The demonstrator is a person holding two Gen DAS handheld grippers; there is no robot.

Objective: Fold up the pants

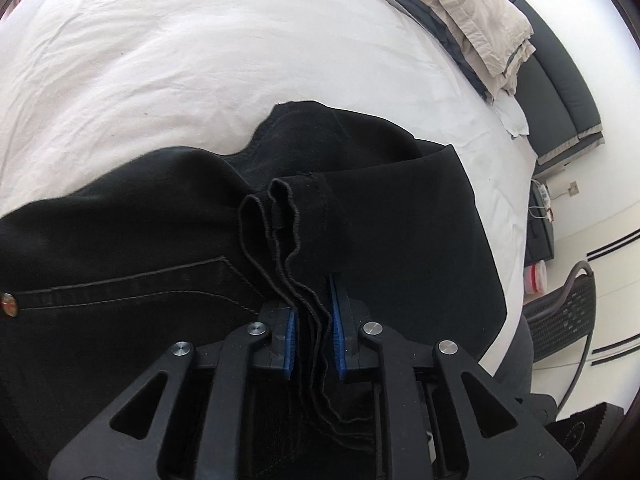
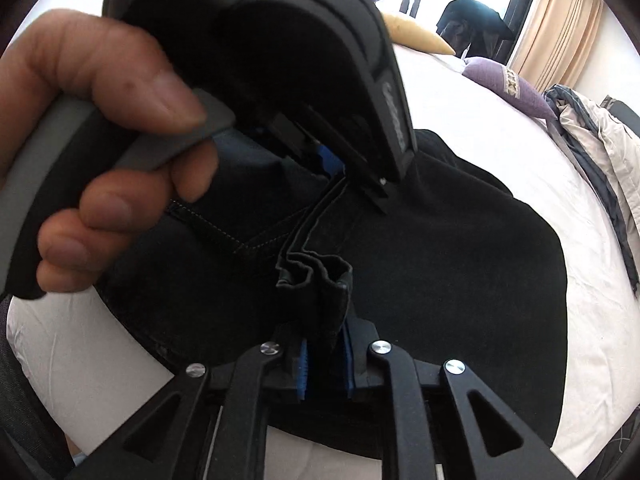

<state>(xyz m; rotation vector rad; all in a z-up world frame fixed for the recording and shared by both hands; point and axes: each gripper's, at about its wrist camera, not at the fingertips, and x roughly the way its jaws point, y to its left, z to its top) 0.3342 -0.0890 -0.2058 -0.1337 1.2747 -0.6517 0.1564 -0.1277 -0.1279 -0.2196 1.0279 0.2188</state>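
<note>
Black pants (image 1: 400, 220) lie folded on a white bed (image 1: 200, 60). A back pocket with a rivet (image 1: 9, 304) shows at the left. My left gripper (image 1: 314, 332) is shut on the bunched leg hems (image 1: 280, 216), held over the pants' seat. In the right wrist view my right gripper (image 2: 326, 364) is shut on the other end of the same hems (image 2: 320, 276). The left gripper's body (image 2: 320, 60) and the hand holding it (image 2: 100, 140) fill the upper left. The pants (image 2: 460, 280) spread under both grippers.
A pile of beige and grey clothes (image 1: 472, 20) lies at the bed's far right edge. A dark headboard (image 1: 560, 92) and a mesh chair (image 1: 568, 312) stand beyond. A purple pillow (image 2: 508, 84), a yellow pillow (image 2: 416, 34) and curtains (image 2: 560, 28) are at the far side.
</note>
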